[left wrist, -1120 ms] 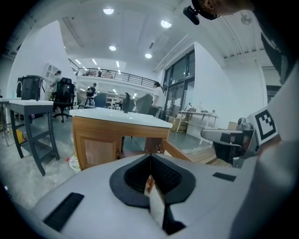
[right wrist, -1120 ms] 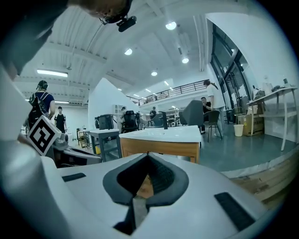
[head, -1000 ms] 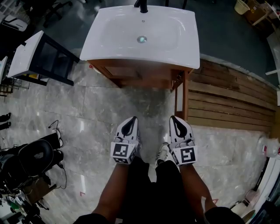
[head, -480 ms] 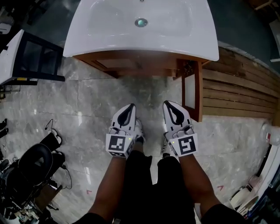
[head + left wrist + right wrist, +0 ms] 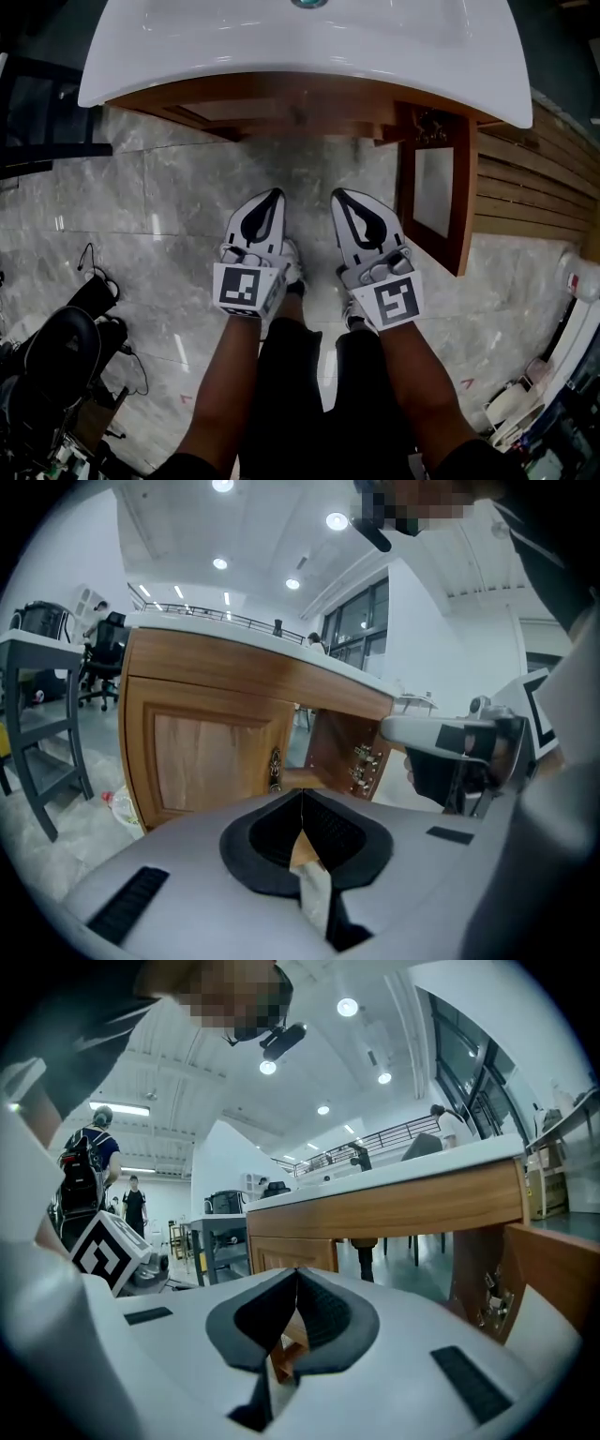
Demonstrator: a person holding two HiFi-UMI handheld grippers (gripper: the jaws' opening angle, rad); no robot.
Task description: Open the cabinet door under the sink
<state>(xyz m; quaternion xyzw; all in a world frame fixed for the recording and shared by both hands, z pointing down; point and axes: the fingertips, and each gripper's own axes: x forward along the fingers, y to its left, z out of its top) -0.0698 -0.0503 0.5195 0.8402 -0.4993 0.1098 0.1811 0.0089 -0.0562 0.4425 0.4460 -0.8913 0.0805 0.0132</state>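
In the head view the white sink (image 5: 300, 56) tops a wooden cabinet (image 5: 272, 108). Its right door (image 5: 436, 192) stands swung out towards me. Both grippers hang side by side over the marble floor in front of the cabinet. The left gripper (image 5: 270, 197) and the right gripper (image 5: 339, 197) are shut and empty. The left gripper view shows the closed left door (image 5: 211, 752) with its handle (image 5: 275, 771) and the open compartment's hinges (image 5: 362, 766) past the left gripper (image 5: 302, 794). The right gripper view shows the cabinet front (image 5: 292, 1252) beyond the right gripper (image 5: 298, 1274), and the open door (image 5: 553, 1274) at the right.
A black-framed stand (image 5: 37, 103) is left of the sink. Wooden decking (image 5: 548, 187) runs along the right. A black chair and cables (image 5: 56, 361) crowd the lower left. White objects (image 5: 581, 281) lie at the right edge. People stand far off in the right gripper view (image 5: 84, 1185).
The sink and cabinet have come nearer and larger in the head view. Both grippers have sunk and moved forward together towards the cabinet, still shut.
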